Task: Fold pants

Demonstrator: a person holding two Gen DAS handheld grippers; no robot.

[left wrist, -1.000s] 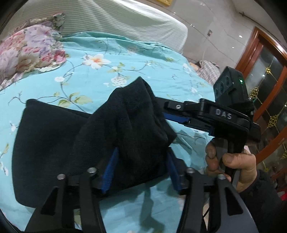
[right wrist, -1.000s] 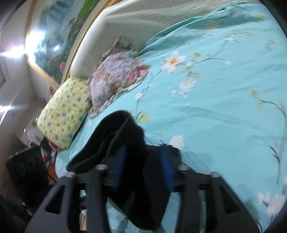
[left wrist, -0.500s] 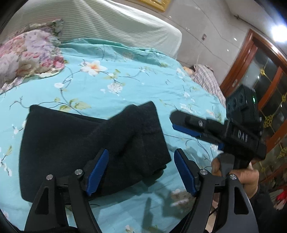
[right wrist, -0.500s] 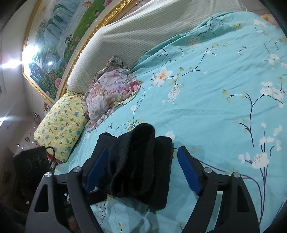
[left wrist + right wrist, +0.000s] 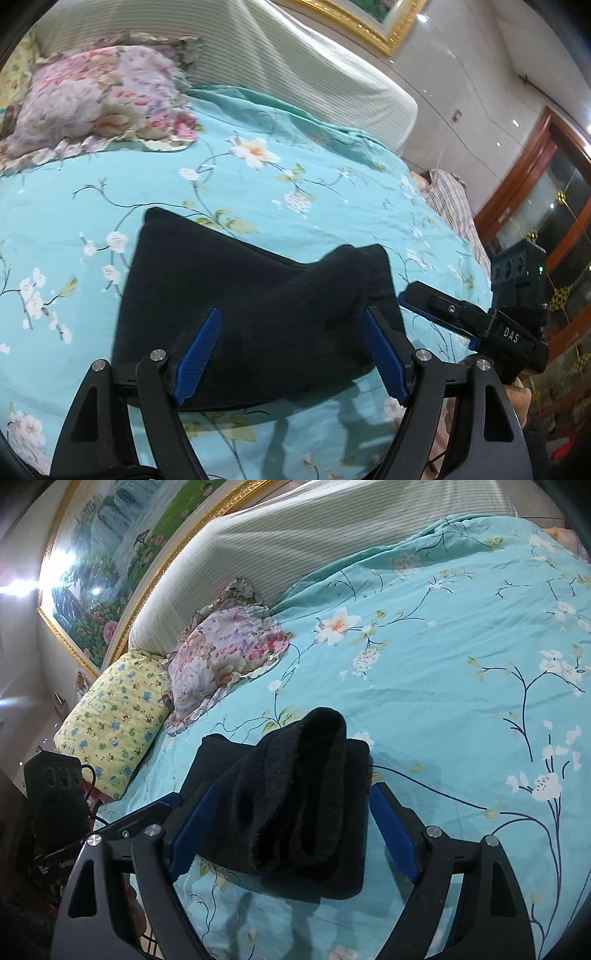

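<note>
The black pants point(image 5: 240, 295) lie folded on the teal flowered bedspread point(image 5: 314, 192), with a raised, bunched fold at their right end point(image 5: 303, 775). My left gripper point(image 5: 291, 317) hovers open over the pants' near edge, its blue pads apart from the cloth. My right gripper point(image 5: 293, 790) has its jaws opening around the bunched fold; the pads do not press on it. In the left wrist view the right gripper's finger point(image 5: 436, 306) juts in from the right, held by a hand point(image 5: 521, 398). The left gripper's finger point(image 5: 147, 812) shows at the lower left of the right wrist view.
A flowered pillow point(image 5: 225, 650) and a yellow pillow point(image 5: 114, 716) lie at the bed's head, against a striped headboard point(image 5: 295, 74). Striped cloth point(image 5: 450, 199) lies at the bed's far right edge, near a wooden door point(image 5: 535, 177). Open bedspread stretches right of the pants.
Both grippers went from shut on the lifted black fold to wide open. The fold dropped onto the pants. Both grippers drew back from it.
</note>
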